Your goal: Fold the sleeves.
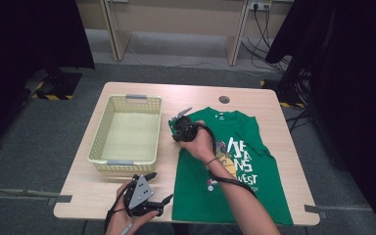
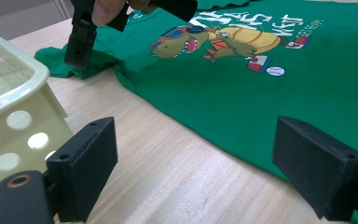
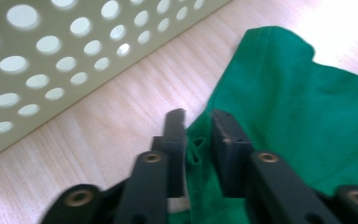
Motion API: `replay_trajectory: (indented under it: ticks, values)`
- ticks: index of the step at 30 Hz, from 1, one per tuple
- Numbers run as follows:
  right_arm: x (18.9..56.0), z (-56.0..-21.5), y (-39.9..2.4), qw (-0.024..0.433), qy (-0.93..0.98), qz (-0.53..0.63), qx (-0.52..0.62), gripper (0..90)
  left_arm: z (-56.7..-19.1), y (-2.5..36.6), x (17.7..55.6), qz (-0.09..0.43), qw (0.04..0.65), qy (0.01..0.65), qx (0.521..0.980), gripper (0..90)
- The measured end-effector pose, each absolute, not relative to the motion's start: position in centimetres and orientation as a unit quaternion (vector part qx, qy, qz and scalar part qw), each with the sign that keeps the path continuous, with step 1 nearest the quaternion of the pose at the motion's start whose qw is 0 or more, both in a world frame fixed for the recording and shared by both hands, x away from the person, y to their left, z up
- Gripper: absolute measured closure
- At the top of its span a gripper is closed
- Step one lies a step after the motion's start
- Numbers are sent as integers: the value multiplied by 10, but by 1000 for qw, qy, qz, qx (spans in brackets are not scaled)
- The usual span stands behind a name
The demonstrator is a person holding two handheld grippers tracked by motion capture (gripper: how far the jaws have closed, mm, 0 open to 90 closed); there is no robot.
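Work is only at its beginning, I judge. Basket [image 1: 126, 132], at nine o'clock on the table [image 1: 254, 98], has nothing inside. Left gripper [image 1: 152, 188], at six o'clock, waits with jaws wide and nothing between them. Green T-shirt [image 1: 235, 181] lies flat at four o'clock; right gripper [image 3: 198, 135] is clenched on its sleeve [image 3: 279, 88] edge. Folding and putting away are not yet done.

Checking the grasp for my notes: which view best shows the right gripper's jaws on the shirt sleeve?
The right gripper view: the right gripper has pinched a fold of the green T-shirt's sleeve edge between its nearly shut jaws. The left gripper view shows one jaw on the sleeve from the side. The high view shows the hand covering the jaws.
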State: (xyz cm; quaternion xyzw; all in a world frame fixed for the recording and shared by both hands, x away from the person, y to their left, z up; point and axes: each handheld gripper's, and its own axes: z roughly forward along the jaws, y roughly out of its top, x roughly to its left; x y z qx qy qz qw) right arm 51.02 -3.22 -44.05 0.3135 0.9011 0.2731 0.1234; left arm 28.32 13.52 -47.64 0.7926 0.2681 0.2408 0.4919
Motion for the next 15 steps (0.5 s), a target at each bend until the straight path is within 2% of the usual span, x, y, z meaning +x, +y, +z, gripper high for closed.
replay_trajectory:
  ticks: [3,15]
  values:
    - [511,-442,-31,121,901,275,313,864,-476,135,283,242,492,267,792,133]
    - [501,-430,-48,141,866,331,347,862,-477,135,283,243,491,266,793,132]
